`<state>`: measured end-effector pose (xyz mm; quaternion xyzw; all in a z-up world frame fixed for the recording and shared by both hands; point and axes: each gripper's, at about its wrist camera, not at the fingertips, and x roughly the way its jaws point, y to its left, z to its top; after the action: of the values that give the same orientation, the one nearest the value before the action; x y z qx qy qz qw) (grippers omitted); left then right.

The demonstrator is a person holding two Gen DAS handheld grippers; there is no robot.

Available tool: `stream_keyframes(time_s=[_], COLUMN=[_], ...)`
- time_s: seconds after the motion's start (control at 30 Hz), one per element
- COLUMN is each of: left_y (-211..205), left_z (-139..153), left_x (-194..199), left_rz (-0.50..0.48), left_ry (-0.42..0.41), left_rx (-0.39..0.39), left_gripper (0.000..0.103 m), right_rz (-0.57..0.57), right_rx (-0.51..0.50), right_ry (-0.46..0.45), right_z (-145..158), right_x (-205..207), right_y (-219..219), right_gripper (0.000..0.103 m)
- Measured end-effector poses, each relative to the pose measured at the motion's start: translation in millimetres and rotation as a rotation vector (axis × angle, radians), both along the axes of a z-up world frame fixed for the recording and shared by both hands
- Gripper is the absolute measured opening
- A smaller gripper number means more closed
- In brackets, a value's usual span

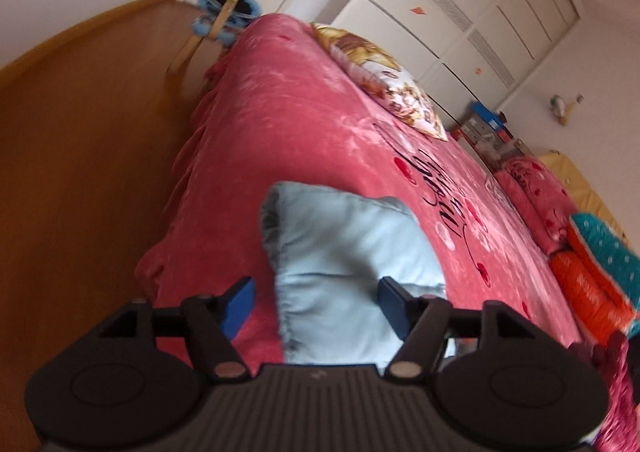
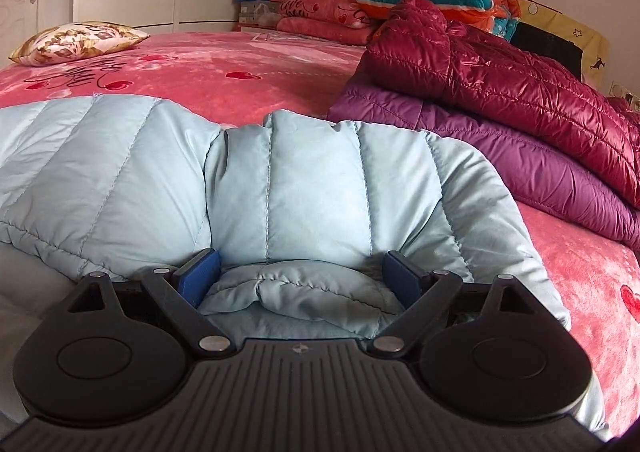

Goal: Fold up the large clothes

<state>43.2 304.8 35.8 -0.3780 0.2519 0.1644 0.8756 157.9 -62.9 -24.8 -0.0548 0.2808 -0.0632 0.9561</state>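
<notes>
Light-blue quilted jacket (image 2: 280, 180): partly folded on bed (image 2: 240, 64), unfinished. Left gripper (image 1: 316, 300) and right gripper (image 2: 300, 280) both spread, gripping nothing. Two jackets (image 2: 500, 92) piled beside.

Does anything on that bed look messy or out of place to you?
Mostly the dark red puffer jacket: it lies crumpled in a heap on top of a purple jacket, unfolded. The light blue jacket is bunched up between the open right gripper. Nothing looks spilled or damaged.
</notes>
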Motion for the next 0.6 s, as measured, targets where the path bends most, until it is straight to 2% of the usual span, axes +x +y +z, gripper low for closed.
stream_keyframes(time_s=[0.07,0.17,0.2,0.27,0.3,0.37,0.47,0.6], left_y=[3,4,2,-3,-5,-6,-9,-10], left_z=[-4,-8,-7,-5,-4,-4,1,11], left_x=[0,3,4,8,9,10,9,3], left_rz=[0.023,-0.005,-0.014,-0.028,-0.036,-0.044,-0.047,-0.044], left_ry=[0.011,-0.002,-0.002,0.004,0.003,-0.004,-0.012,-0.047], left_rx=[-0.021,-0.063,-0.055,-0.015,-0.007,-0.006,0.009,0.009], left_gripper=[0.073,0.071,0.068,0.043,0.038,0.017,0.007,0.006], right_rz=[-0.001,-0.003,-0.003,-0.004,-0.005,-0.005,-0.006,-0.006], right_rx=[0.003,0.005,0.006,0.008,0.008,0.008,0.006,0.011], right_ry=[-0.003,-0.006,-0.007,-0.009,-0.010,-0.010,-0.011,-0.009], right_z=[-1,-1,-1,-1,-2,-1,-1,-1], right_x=[1,7,8,8,8,9,9,9], right_y=[0,-5,-6,-5,-5,-5,-5,-6], right_gripper=[0.103,0.103,0.103,0.103,0.103,0.103,0.103,0.103])
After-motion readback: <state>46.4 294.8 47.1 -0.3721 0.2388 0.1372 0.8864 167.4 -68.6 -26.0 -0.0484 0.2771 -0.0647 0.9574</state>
